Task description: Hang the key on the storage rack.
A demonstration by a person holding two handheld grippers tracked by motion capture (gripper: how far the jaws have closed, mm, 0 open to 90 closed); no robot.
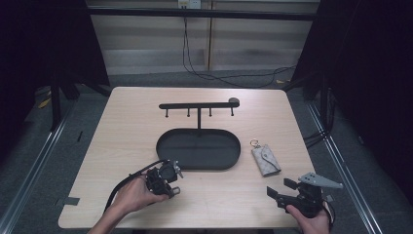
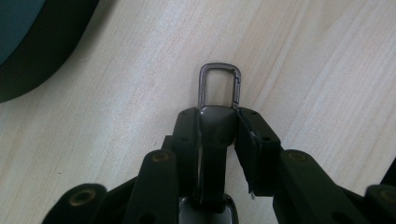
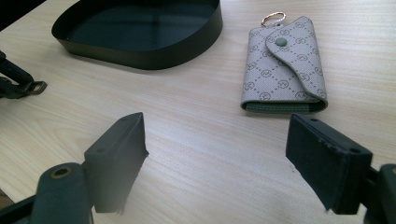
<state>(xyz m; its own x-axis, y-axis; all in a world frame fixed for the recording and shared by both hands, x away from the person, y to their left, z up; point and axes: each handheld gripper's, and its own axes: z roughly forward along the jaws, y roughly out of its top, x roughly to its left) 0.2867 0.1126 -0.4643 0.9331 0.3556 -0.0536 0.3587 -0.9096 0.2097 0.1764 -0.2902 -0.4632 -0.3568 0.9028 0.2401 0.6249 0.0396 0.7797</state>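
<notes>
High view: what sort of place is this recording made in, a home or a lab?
Probably a lab or studio recording bay, not a home: a bare wooden table hemmed by black curtains, with metal floor rails and loose cables behind.

No readable text, brand name or number is found in the pictures; a repeated small round monogram pattern is printed on the grey key pouch [image 3: 283, 65], but its letters are too small to be read
</notes>
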